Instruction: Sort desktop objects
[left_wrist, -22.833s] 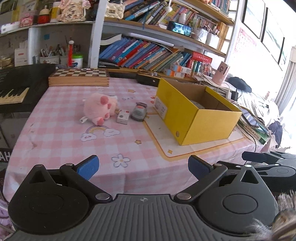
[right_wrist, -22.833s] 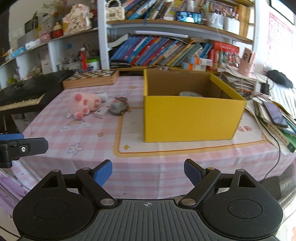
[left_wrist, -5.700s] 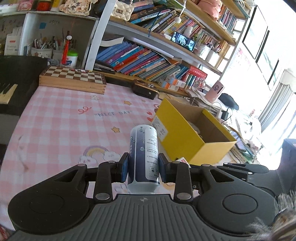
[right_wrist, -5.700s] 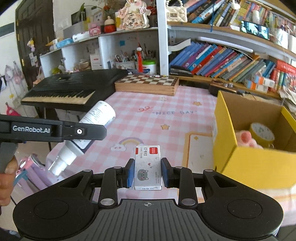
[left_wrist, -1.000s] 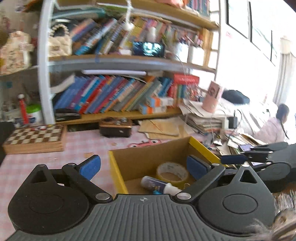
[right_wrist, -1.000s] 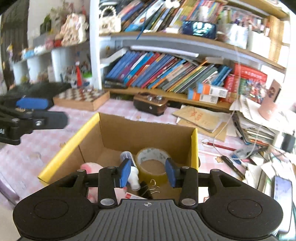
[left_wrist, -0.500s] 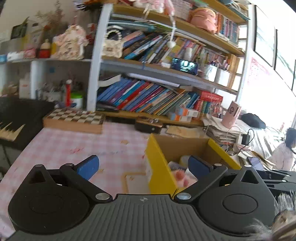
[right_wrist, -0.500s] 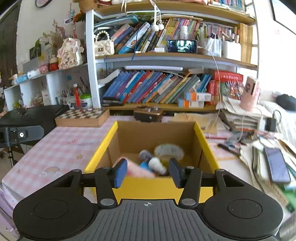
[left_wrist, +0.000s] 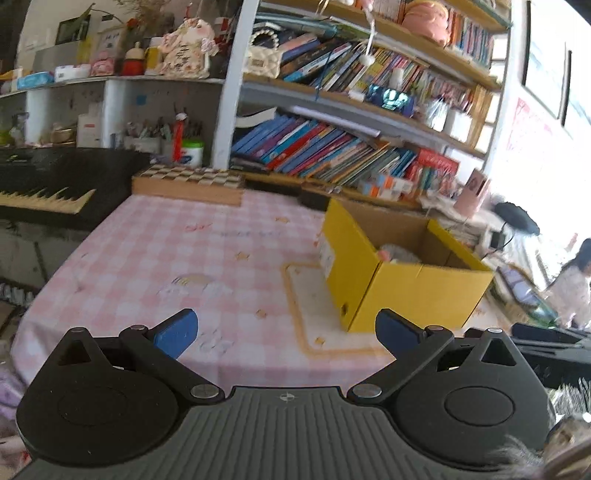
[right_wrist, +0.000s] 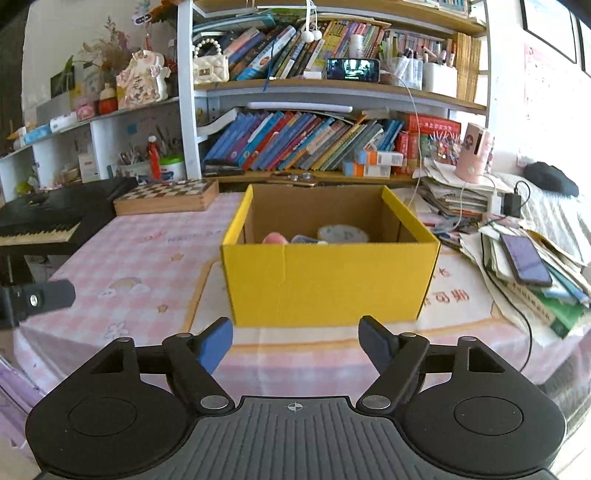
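A yellow cardboard box (right_wrist: 328, 280) stands on the pink checked tablecloth (right_wrist: 147, 258). Over its rim I see a pink plush toy (right_wrist: 274, 237), a tape roll (right_wrist: 341, 233) and part of a bottle inside. In the left wrist view the box (left_wrist: 391, 284) is right of centre with the plush (left_wrist: 397, 254) showing. My left gripper (left_wrist: 286, 330) is open and empty, low before the table's near edge. My right gripper (right_wrist: 295, 341) is open and empty, in front of the box. The left gripper's finger (right_wrist: 40, 297) shows at the left edge.
A chessboard box (right_wrist: 166, 195) and a black keyboard (right_wrist: 48, 218) lie at the back left. Bookshelves (right_wrist: 314, 136) stand behind the table. Stacked papers, a phone (right_wrist: 524, 258) and cables crowd the right side. A person (left_wrist: 572, 284) sits at far right.
Both grippers have pulled back from above the box toward the table's near edge and lower. Both stay open and empty. The box now looks farther off.
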